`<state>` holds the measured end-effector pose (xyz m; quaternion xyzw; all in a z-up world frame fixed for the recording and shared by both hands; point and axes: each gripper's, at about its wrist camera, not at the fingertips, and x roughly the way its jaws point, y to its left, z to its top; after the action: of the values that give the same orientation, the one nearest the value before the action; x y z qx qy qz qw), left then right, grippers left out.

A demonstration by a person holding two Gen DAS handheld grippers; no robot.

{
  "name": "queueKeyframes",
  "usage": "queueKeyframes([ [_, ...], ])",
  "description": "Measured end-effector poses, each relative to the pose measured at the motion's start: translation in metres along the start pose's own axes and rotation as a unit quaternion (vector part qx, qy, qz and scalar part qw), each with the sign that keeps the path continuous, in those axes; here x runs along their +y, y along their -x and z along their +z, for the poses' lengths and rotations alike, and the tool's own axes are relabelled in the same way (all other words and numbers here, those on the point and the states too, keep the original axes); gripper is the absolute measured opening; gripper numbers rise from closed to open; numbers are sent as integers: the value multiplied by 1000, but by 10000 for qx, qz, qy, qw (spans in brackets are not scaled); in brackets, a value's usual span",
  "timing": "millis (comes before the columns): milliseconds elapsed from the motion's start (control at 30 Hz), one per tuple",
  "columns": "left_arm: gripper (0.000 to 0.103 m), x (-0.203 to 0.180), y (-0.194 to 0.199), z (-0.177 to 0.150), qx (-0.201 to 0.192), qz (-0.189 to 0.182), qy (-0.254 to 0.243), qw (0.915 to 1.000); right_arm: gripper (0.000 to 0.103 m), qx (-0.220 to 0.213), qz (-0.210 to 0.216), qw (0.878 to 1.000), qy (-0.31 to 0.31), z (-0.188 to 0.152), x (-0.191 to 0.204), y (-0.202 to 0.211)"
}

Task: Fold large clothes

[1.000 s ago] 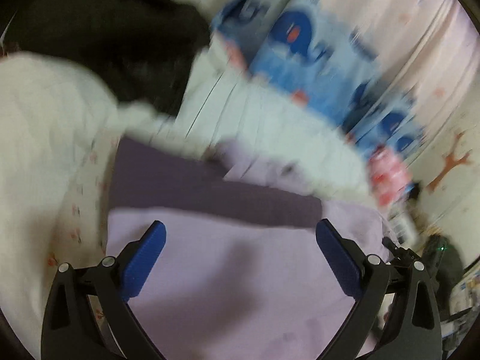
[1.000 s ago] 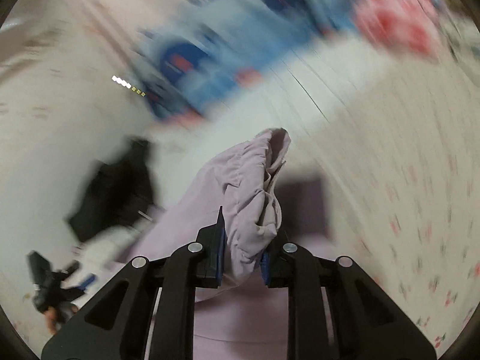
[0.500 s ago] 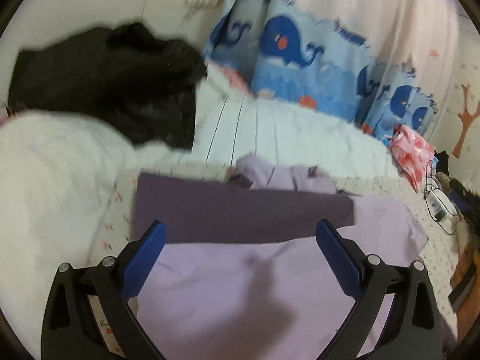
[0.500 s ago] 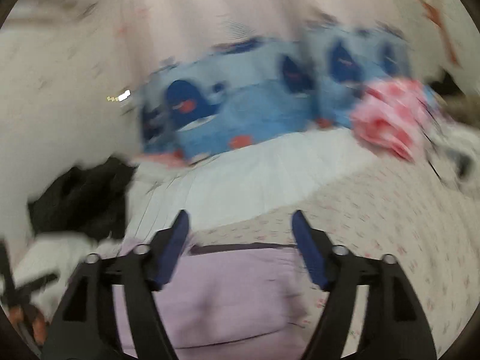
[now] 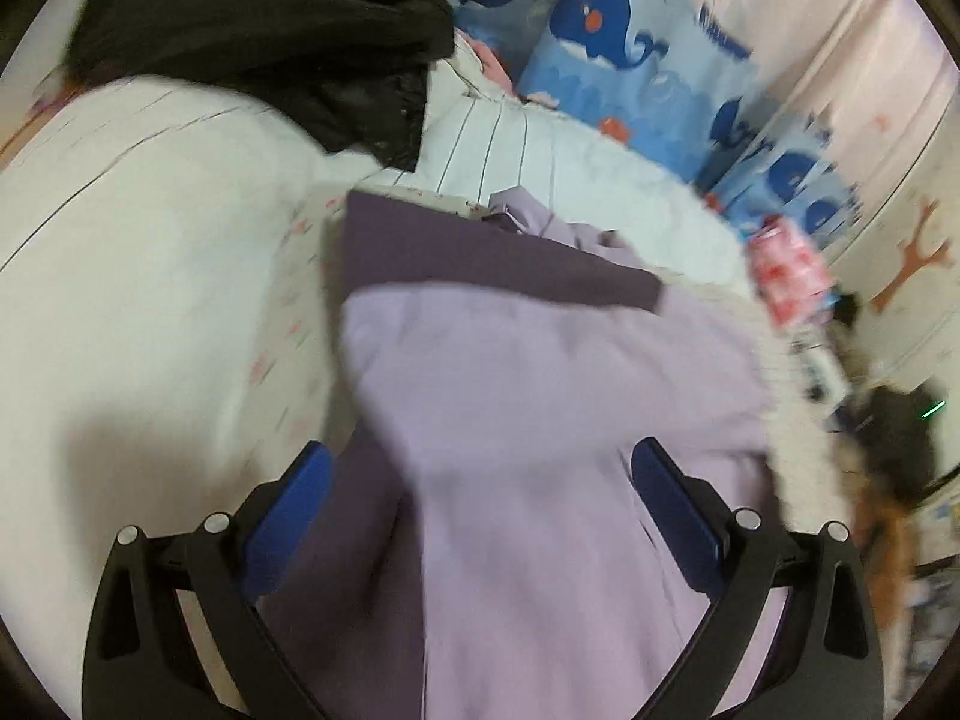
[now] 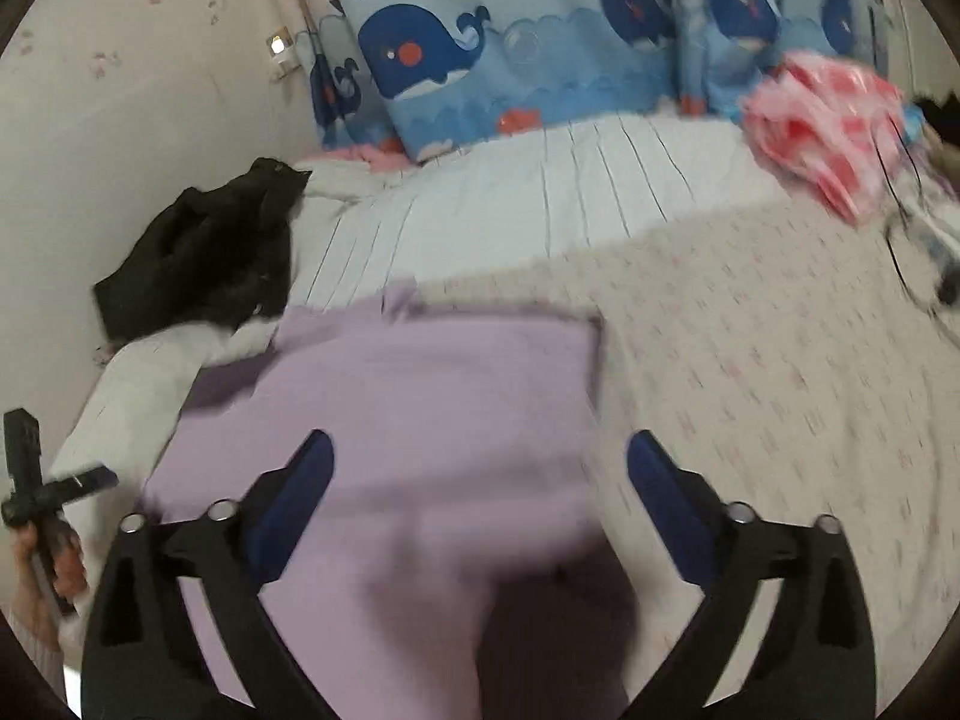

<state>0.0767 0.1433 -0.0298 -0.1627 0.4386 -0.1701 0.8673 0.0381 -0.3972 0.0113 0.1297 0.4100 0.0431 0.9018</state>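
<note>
- Looking along the left tongs (image 5: 477, 504), both blue pads stand wide apart with nothing pinched; the lilac garment (image 5: 558, 408) lies on the bed (image 5: 138, 276) under and beyond them, from centre down to 6 o'clock.
- A darker purple band (image 5: 480, 261) crosses the garment's far edge, towards 12 o'clock.
- A black garment (image 5: 270, 36) is heaped at 11 o'clock, whale-print cushions (image 5: 624, 60) at 1 o'clock.
- Along the right tongs (image 6: 480, 495), the jaws are opening, already spread wide, and no cloth sits between the pads.
- The lilac garment (image 6: 420, 408) lies folded flat on the bed (image 6: 780, 372), from centre to 6 o'clock.
- A pink patterned bundle (image 6: 828, 120) rests at 2 o'clock; a hand (image 6: 51, 576) holding the other tool shows at 8 o'clock.
</note>
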Motion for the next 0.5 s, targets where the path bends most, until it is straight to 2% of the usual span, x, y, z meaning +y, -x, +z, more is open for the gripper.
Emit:
queueKeyframes([
  [100,96,21,53,-48,176,-314,356,9987,96,747,405,9948,-561,-64,-51,25],
  [133,96,27,68,-65,236,-324,432,9983,96,904,511,9917,-757,-79,-63,31],
  [233,96,34,98,-114,362,-287,560,9974,96,1229,1258,9759,-1294,-137,-90,57],
  [333,96,41,117,-163,483,-499,830,9941,96,1474,1775,9618,-1473,-176,-91,74],
  [400,96,46,123,-193,575,-512,976,9922,96,1640,1993,9565,-1360,-197,-82,84],
  [467,96,54,124,-222,710,-588,1204,9884,96,1724,2199,9521,-1245,-207,-69,85],
  [500,96,58,124,-232,759,-628,1307,9865,96,1780,2437,9453,-1238,-213,-62,90],
])
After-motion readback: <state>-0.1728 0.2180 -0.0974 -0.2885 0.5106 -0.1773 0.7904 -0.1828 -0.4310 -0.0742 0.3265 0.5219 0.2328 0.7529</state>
